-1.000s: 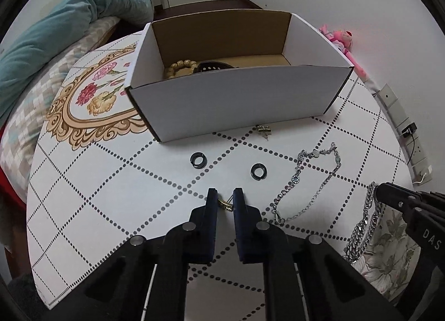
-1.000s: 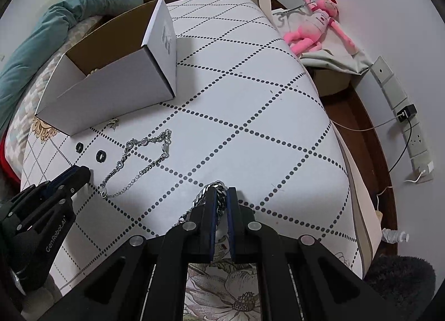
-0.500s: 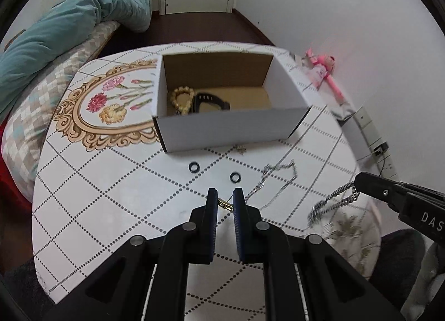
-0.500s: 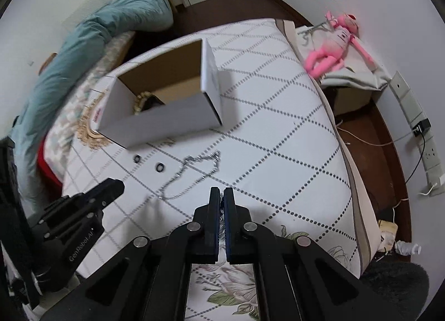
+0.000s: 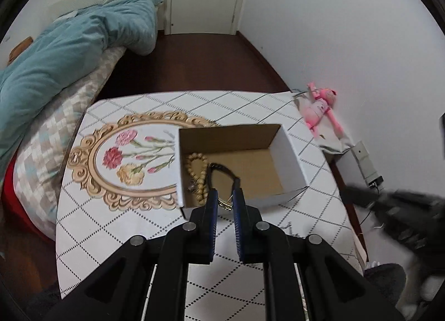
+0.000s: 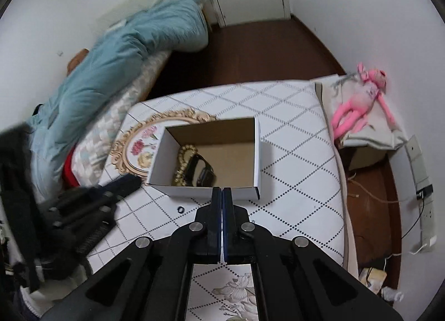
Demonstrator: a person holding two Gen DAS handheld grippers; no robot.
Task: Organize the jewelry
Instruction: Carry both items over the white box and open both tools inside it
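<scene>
Step in hand: carrying jewelry to the box (image 5: 289, 154) — both tongs hang high above the bench (image 5: 111, 226), near the box's near wall.
Left tongs (image 5: 224, 204): clenched on a small gold ring (image 5: 225, 205), which shows between the blue pads just over the near edge of the box.
Right tongs (image 6: 222, 195): pressed fully together; a thick silver chain may be pinched there, but none of it shows in the right wrist view, so I cannot tell.
Already in the box: a bead bracelet (image 5: 196, 173) and a black watch (image 6: 201, 173), both at its left end.
Left on the bench: one small black ring (image 6: 181, 209), just near of the box.
Next move, as I judge it: bring the left tongs over the bare right half of the box floor, lower, then release — too early a release would drop the ring outside the near wall.
Ring's lie: held edge-on across the pads; a round thing, so no real long axis.
Box's long axis: runs left to right, open top upward.
</scene>
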